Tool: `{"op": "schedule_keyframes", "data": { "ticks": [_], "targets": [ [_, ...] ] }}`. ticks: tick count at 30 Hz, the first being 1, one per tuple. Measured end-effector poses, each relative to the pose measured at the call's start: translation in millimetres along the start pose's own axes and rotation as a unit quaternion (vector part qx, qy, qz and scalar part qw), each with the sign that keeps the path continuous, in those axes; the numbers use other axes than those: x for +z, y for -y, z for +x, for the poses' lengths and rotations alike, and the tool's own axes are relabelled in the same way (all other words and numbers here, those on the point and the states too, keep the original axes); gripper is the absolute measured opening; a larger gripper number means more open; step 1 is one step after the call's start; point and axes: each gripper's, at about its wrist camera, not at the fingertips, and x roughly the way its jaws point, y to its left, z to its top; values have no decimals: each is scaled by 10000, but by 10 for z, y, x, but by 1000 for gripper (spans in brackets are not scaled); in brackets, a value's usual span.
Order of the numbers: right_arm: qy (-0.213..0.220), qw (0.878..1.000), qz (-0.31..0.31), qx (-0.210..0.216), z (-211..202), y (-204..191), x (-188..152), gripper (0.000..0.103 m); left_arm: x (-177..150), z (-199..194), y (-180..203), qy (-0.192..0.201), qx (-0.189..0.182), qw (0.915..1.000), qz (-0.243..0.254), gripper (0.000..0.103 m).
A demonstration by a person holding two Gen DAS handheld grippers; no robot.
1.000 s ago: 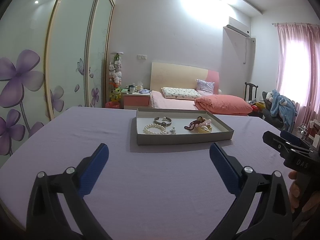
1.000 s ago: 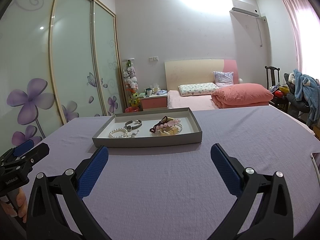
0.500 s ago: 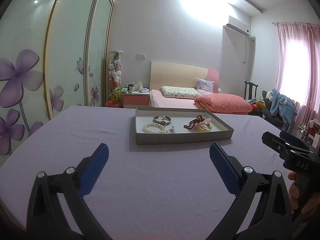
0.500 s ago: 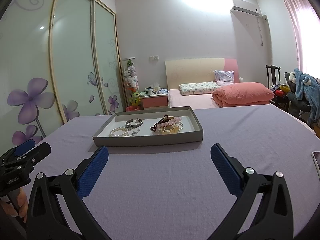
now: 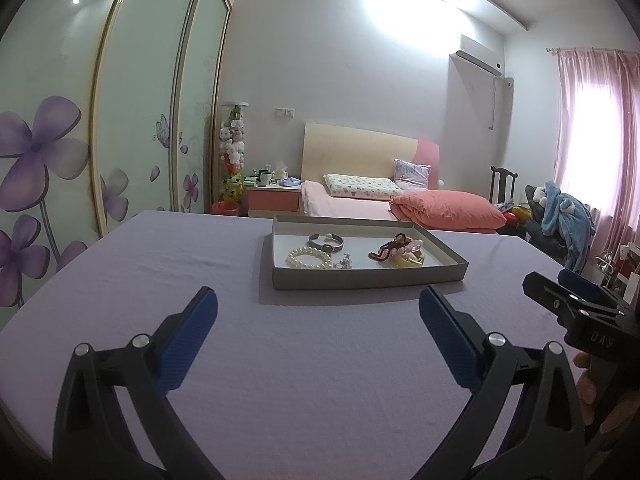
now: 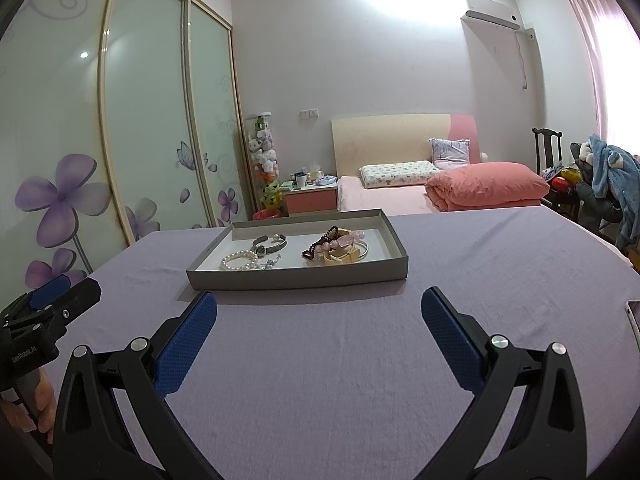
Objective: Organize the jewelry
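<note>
A shallow grey tray (image 5: 368, 278) (image 6: 296, 278) sits on the purple-covered table. Inside lie a pearl bracelet (image 5: 309, 258) (image 6: 239, 260), a silver bangle (image 5: 326, 241) (image 6: 270, 243), a small silver piece (image 5: 344, 262), and a heap of dark-bead, pink and yellow bracelets (image 5: 398, 251) (image 6: 338, 247). My left gripper (image 5: 318, 312) hovers open over the cloth short of the tray, nothing between its blue pads. My right gripper (image 6: 318, 310) is likewise open and empty, just before the tray's near wall. Each gripper shows at the edge of the other's view, held by a hand.
The purple tablecloth (image 6: 320, 360) spreads wide around the tray. A white flat object (image 6: 634, 316) peeks in at the table's right edge. Behind stand a bed with a pink quilt (image 5: 446, 208), a nightstand (image 5: 274, 198), wardrobe doors (image 5: 60, 140) and a cluttered chair (image 5: 560, 216).
Both grippers have drifted slightly toward the tray, which looks a little nearer and lower in view. Both stay open; the jewelry has not moved.
</note>
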Motion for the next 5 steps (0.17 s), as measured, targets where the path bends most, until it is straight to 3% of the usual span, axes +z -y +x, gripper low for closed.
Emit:
{"op": "schedule_keyframes", "data": {
  "ticks": [5],
  "targets": [
    [-2,10000,-3,2,-1,1,3,101,10,2,-11,-22,-43,10000,-8,99]
  ]
}}
